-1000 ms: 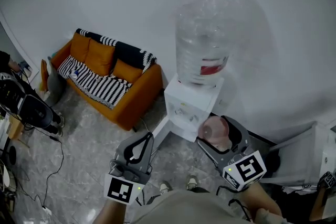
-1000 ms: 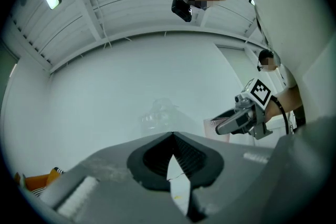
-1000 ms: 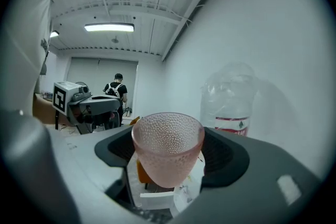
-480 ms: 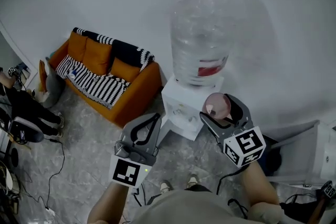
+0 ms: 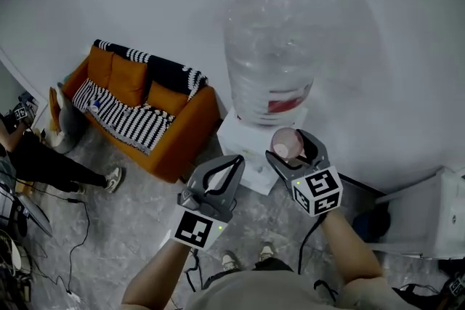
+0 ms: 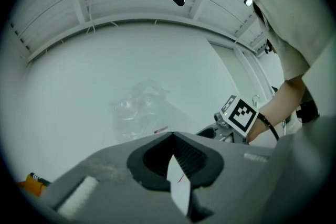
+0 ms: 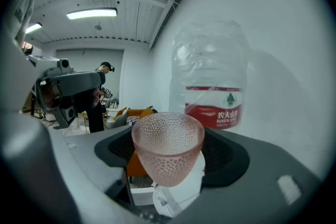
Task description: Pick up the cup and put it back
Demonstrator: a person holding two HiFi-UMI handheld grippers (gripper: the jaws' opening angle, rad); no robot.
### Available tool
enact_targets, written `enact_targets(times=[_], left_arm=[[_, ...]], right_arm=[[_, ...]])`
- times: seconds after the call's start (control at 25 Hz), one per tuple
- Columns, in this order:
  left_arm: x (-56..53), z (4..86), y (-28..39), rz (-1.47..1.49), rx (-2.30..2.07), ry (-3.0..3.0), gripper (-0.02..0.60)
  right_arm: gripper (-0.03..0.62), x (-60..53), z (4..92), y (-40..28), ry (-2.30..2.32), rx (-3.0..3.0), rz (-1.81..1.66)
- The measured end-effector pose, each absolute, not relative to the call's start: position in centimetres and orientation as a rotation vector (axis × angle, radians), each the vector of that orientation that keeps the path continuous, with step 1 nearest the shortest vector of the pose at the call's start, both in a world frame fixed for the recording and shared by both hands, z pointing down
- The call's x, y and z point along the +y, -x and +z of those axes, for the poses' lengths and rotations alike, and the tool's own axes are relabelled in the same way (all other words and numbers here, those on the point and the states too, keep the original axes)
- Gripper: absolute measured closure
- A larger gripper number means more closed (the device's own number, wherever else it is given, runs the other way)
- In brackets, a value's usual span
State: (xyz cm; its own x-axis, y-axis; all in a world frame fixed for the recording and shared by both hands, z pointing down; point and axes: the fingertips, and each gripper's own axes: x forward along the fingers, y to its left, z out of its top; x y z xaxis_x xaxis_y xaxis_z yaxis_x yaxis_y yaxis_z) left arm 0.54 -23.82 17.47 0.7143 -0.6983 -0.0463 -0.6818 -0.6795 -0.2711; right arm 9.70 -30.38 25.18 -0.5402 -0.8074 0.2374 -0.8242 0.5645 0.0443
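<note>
Head view: pink cup (image 5: 286, 144) aloft just in front of the water bottle (image 5: 270, 47), low against it, clamped in the right gripper (image 5: 290, 149), jaws spread wide on the cup's wall. Left gripper (image 5: 234, 163) left of the bottle and lower, jaws together, empty. Orange sofa (image 5: 145, 102) well left of the bottle.

Left gripper view: jaws pressed flat on each other, nothing between. Bottle beyond them and to the left, with the right gripper's marker cube (image 6: 241, 114) to the bottle's right.

Right gripper view: cup upright before the bottle's red label (image 7: 212, 113), mouth up, long axis near vertical, tapering to a narrow base below the grip. Dimpled, translucent wall of glass or hard plastic, not decidable from here. Probably light and stiff, breakable if glass. Dimples good for friction, taper apt to let it slide. Best hold: mid-wall, opposite sides, below the rim, gentle squeeze.
</note>
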Motion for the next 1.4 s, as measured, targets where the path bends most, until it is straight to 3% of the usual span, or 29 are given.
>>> enact_targets(times=[0.68, 1.4], left_arm=[[-28.7, 29.7, -3.6, -0.403, 1.139, 2.816, 0.58], [-29.9, 34.4, -1.5, -0.565, 1.244, 2.859, 0.58]], right_arm=[[0.207, -36.1, 38.2, -11.1, -1.361, -2.43, 0.203], [0.204, -38.3, 42.8, -11.5, -1.476, -2.446, 0.261]])
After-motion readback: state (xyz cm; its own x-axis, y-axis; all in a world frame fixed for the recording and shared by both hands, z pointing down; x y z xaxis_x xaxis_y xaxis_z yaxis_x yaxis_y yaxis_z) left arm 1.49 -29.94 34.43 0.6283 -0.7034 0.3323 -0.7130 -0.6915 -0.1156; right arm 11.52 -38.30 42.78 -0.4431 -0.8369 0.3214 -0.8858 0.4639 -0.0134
